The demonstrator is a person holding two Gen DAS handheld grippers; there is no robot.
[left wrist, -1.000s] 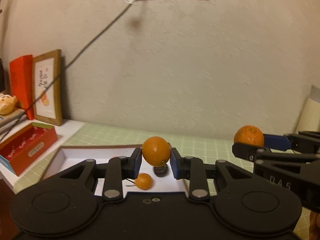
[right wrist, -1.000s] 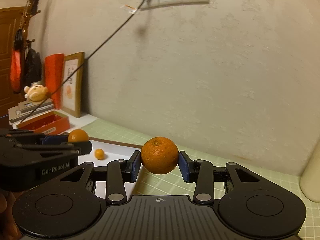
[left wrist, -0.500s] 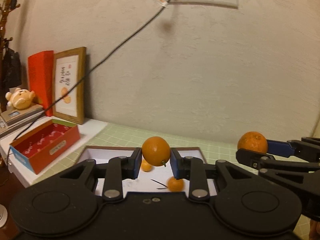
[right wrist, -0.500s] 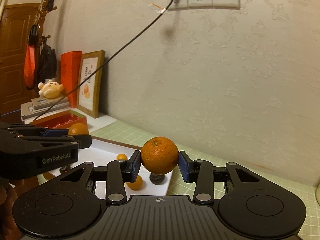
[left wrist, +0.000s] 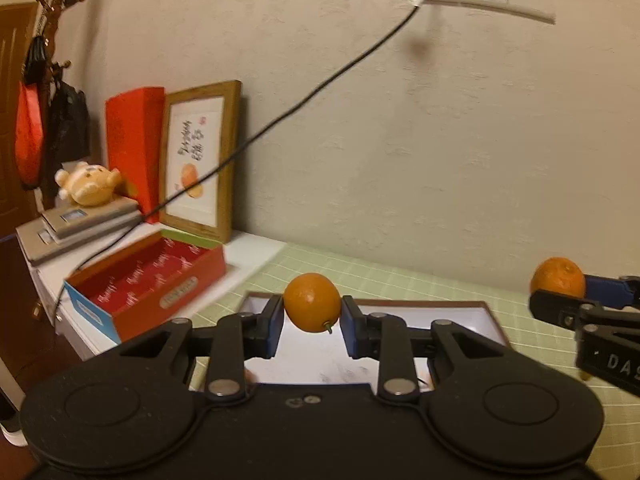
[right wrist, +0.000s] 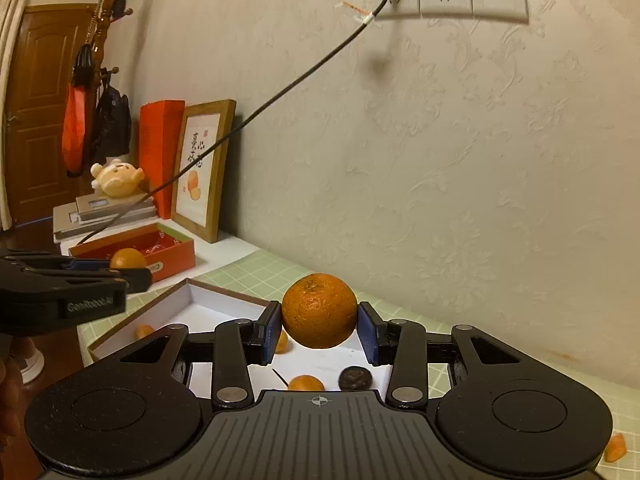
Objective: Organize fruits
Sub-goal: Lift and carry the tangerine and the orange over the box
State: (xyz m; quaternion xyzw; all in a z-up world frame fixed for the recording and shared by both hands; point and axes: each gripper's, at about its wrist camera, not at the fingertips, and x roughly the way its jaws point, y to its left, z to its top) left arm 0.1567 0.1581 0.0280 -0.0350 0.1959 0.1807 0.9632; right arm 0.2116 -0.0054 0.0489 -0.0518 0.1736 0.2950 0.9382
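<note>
Left gripper (left wrist: pixel 312 326): two black linkage arms converge forward; blue-padded fingers (left wrist: pixel 274 328) are closed on a smooth orange fruit (left wrist: pixel 312 303), pressing its left and right sides and holding it aloft. In the right wrist view this gripper appears side-on at the left edge, fingers level. Right gripper (right wrist: pixel 319 334): same build, blue pads (right wrist: pixel 271 330) clamped against opposite sides of a larger, rough-skinned orange (right wrist: pixel 319 316), also held clear of any surface. In the left wrist view it enters from the right edge, slightly ahead. Both grippers point forward, side by side, apart.
</note>
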